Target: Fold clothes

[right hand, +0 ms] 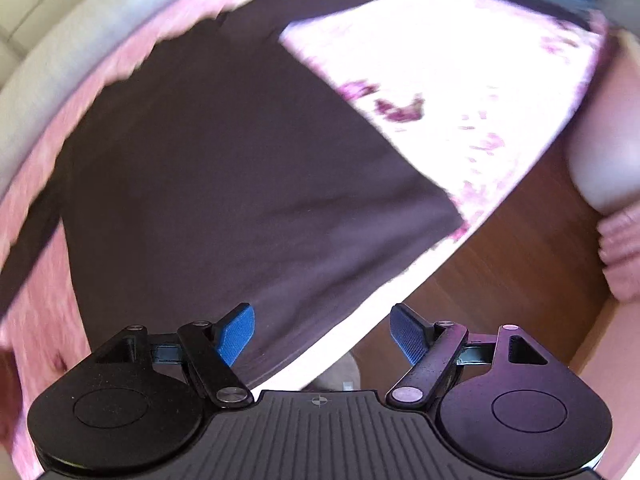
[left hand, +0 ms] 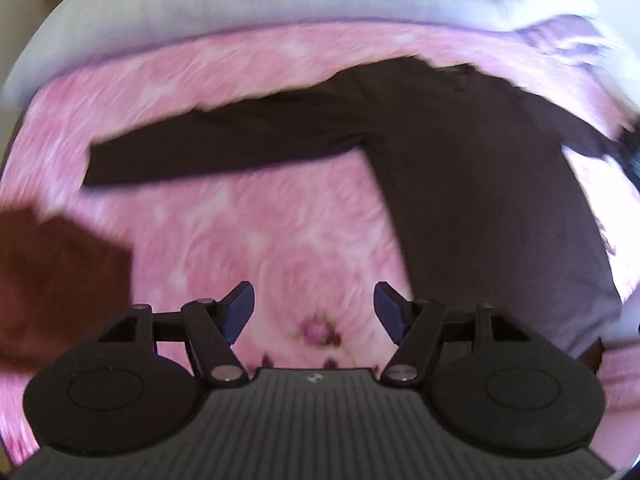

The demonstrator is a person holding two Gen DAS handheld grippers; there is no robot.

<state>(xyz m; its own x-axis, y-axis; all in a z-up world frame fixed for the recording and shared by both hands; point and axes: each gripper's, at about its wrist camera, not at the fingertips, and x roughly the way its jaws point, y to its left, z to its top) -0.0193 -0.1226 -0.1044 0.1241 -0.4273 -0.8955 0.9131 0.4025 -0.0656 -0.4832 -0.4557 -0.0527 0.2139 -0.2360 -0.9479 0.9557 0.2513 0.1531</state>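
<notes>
Left tongs (left hand: pixel 314 310), right tongs (right hand: pixel 322 334): black linkage arms, blue textured pads, silver pivot screws, ribbed grey housing w/ crosshair mark.

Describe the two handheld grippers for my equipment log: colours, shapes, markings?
The left gripper and right gripper match: black ribbed body, two round black discs, black link arms with silver pivot pins, blue textured finger pads, and a small crosshair mark at the body's centre.

Left gripper (left hand: pixel 314 312) and right gripper (right hand: pixel 322 334) — both pointing down, fingers spread, holding nothing
</notes>
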